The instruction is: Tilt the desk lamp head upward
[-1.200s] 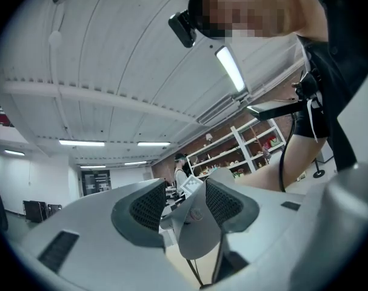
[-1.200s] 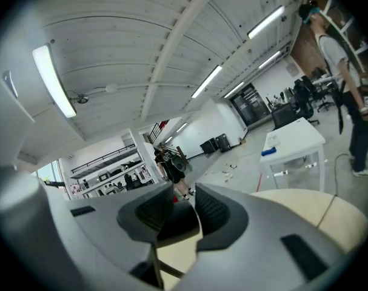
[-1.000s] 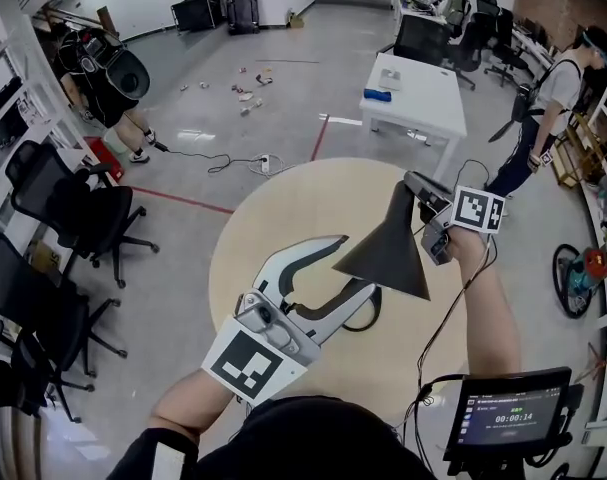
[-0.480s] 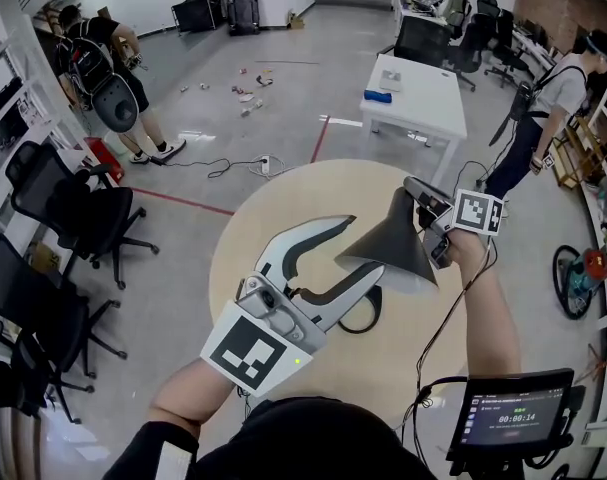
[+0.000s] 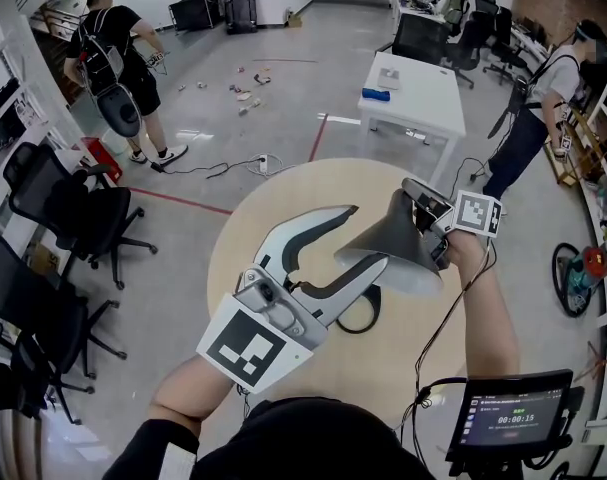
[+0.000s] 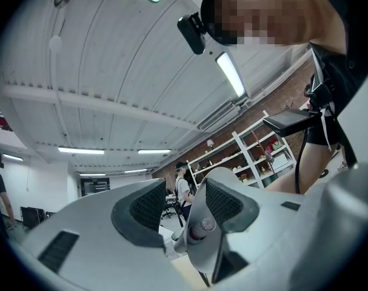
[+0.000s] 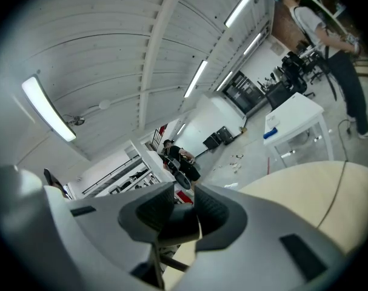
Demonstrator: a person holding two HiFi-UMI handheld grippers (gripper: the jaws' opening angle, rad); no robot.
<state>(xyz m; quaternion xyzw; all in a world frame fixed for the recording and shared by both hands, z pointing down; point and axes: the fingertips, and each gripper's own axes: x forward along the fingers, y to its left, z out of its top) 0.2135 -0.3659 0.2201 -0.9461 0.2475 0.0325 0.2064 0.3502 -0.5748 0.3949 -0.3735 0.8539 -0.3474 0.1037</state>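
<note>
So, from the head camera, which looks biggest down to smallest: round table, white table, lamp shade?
Largest: round table.
Then: lamp shade and white table look about alike; the white one stands farther off, so no ranking.

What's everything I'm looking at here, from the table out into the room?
lamp: one, black, over the round table
round table: one, beige, centre
white table: one, behind
blue thing: one, on the white table
office chairs: several, black, left side
person in black: one, far left
person in white: one, far right
screen: one, black, lower right
left gripper: white and grey, open by the lamp's shade
right gripper: shut on the lamp's head
</note>
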